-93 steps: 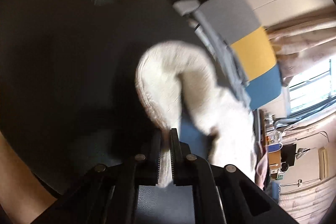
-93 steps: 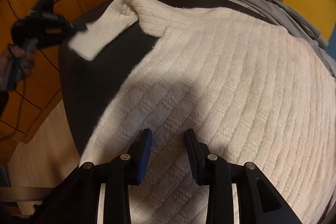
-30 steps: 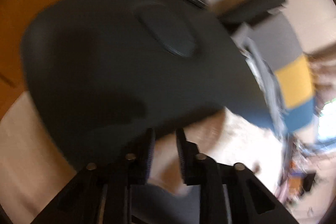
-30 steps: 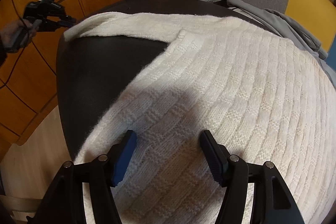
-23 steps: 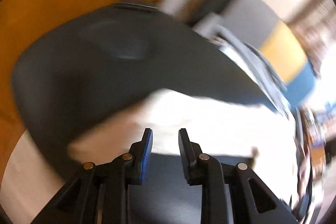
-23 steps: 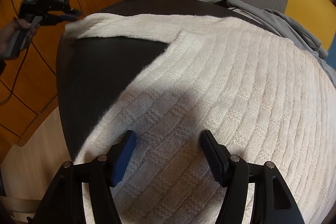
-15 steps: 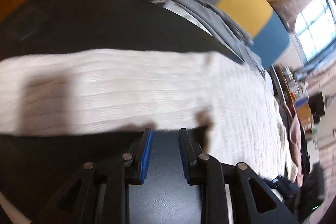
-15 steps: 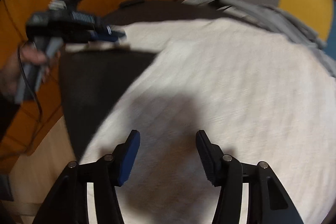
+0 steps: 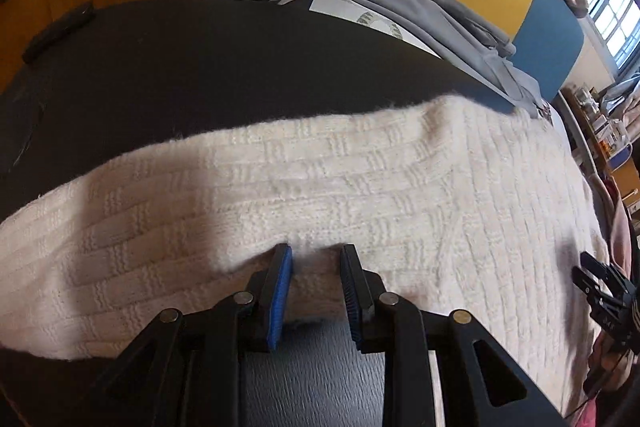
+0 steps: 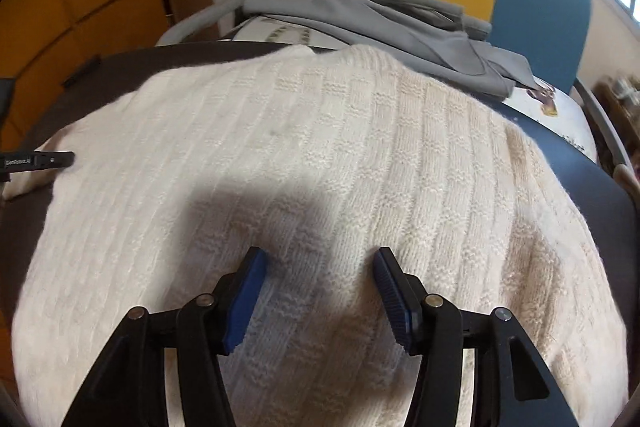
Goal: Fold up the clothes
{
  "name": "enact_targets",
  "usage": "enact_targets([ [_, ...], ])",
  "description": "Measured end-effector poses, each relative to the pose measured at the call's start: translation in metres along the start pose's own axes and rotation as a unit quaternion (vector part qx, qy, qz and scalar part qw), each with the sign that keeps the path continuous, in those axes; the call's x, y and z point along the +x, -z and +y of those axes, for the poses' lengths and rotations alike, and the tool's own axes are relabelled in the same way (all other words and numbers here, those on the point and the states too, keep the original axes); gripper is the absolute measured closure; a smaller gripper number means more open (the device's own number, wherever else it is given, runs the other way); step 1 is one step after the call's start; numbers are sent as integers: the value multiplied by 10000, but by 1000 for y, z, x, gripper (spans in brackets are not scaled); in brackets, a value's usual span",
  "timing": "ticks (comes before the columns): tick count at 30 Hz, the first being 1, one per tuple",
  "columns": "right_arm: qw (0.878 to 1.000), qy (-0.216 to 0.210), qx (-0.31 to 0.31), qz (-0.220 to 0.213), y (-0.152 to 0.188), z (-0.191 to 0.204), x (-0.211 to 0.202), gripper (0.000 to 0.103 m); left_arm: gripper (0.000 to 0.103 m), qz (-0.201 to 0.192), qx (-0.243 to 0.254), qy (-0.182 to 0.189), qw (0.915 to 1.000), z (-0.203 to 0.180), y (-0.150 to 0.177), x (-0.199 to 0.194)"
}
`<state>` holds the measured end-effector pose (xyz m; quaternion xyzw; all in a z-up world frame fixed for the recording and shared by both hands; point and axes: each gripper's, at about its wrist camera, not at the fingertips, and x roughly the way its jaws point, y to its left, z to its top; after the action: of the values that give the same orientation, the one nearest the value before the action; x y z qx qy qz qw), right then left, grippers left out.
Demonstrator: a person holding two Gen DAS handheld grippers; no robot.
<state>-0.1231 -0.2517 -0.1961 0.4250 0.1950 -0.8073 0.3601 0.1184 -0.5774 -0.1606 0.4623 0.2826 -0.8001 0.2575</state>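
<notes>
Cream sweater [image 10: 320,147] spread flat across the dark table [image 9: 200,67], sleeve stretched along its near edge, left gripper [image 9: 316,259] at the sleeve's edge, jaws parted and gripping nothing, right gripper [image 10: 318,267] above the sweater's body, jaws apart and empty, grey garment [image 10: 400,23] at the far edge.

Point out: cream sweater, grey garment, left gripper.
cream sweater [image 10: 360,155], right wrist view, on the knitted body panel.
grey garment [image 10: 400,23], right wrist view, on the folds behind the sweater.
left gripper [image 9: 316,255], left wrist view, midway between the fingertips.

The cream sweater [image 10: 320,155] runs past both views' lower edges.
</notes>
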Motion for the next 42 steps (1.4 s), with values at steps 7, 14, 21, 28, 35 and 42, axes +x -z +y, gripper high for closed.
enact_targets([
  [7,9985,128,505,-172,3,6,3,42,77,-149,165,-378,9990,4,-43,16],
  [14,9973,-97,688,-239,3,5,4,41,77,-178,336,-868,9955,-29,-87,37],
  [21,9894,-624,1145,-640,23,-40,-46,44,78,-1240,555,-162,9906,-78,-21,-39],
  [28,9779,210,1919,-807,89,-132,-122,43,77,-834,1214,980,9842,-144,89,-50],
  [35,9420,1097,3169,125,176,-234,-133,43,78,-17,1407,780,9870,-150,152,-32],
  [42,9173,542,3889,-669,216,-254,-172,51,78,-66,975,717,9926,-130,165,-43],
])
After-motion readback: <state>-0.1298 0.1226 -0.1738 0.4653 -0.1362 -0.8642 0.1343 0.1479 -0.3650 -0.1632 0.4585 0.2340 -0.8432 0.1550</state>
